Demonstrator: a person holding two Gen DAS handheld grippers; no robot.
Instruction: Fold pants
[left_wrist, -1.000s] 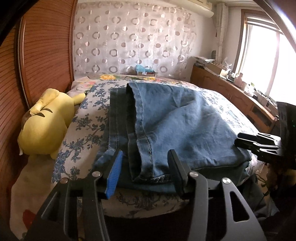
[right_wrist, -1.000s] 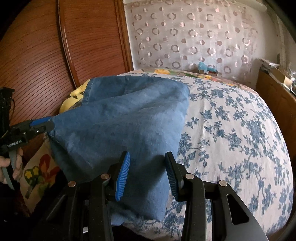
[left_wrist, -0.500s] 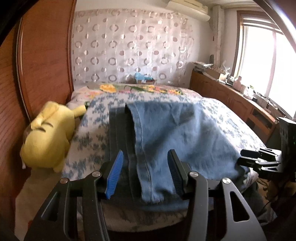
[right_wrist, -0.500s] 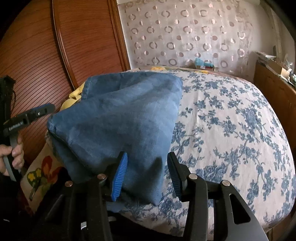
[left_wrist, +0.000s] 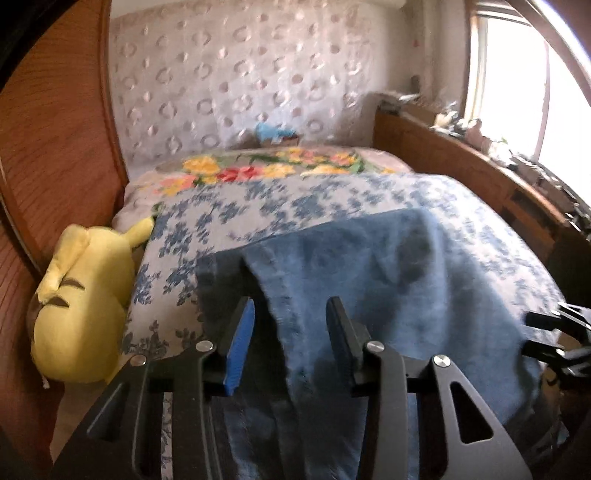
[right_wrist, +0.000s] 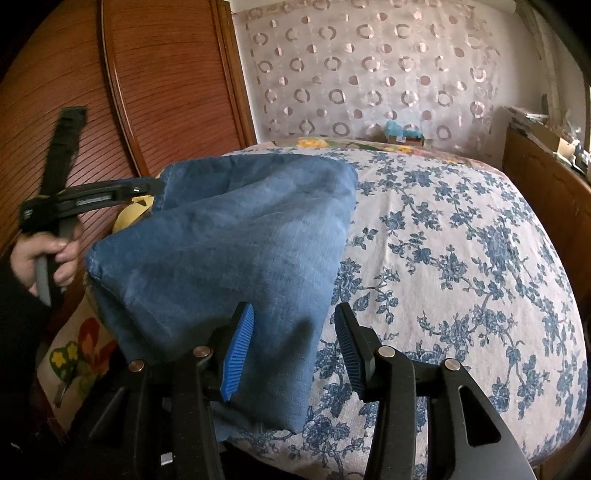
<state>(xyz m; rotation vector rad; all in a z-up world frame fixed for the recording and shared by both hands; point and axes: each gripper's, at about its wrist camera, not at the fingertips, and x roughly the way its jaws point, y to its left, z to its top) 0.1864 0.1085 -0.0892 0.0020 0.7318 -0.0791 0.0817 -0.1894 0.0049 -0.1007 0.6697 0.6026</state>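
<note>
Blue denim pants (left_wrist: 388, 295) lie folded on the near edge of the bed, also in the right wrist view (right_wrist: 236, 251). My left gripper (left_wrist: 290, 336) is open, its jaws straddling the pants' upper folded edge above the cloth. In the right wrist view it (right_wrist: 147, 186) shows from the side at the pants' far left corner. My right gripper (right_wrist: 293, 347) is open, with the near right corner of the pants lying between its jaws. It shows in the left wrist view (left_wrist: 554, 332) at the right edge of the pants.
The bed (right_wrist: 461, 258) has a blue floral cover. A yellow plush toy (left_wrist: 81, 310) lies at its left edge against a wooden wardrobe (right_wrist: 147, 74). A wooden sideboard (left_wrist: 480, 177) with clutter runs along the right under a window.
Both grippers have pulled back and risen. The left gripper's view tilted up and the pants now sit lower and nearer. The pants have stayed folded on the bed.
</note>
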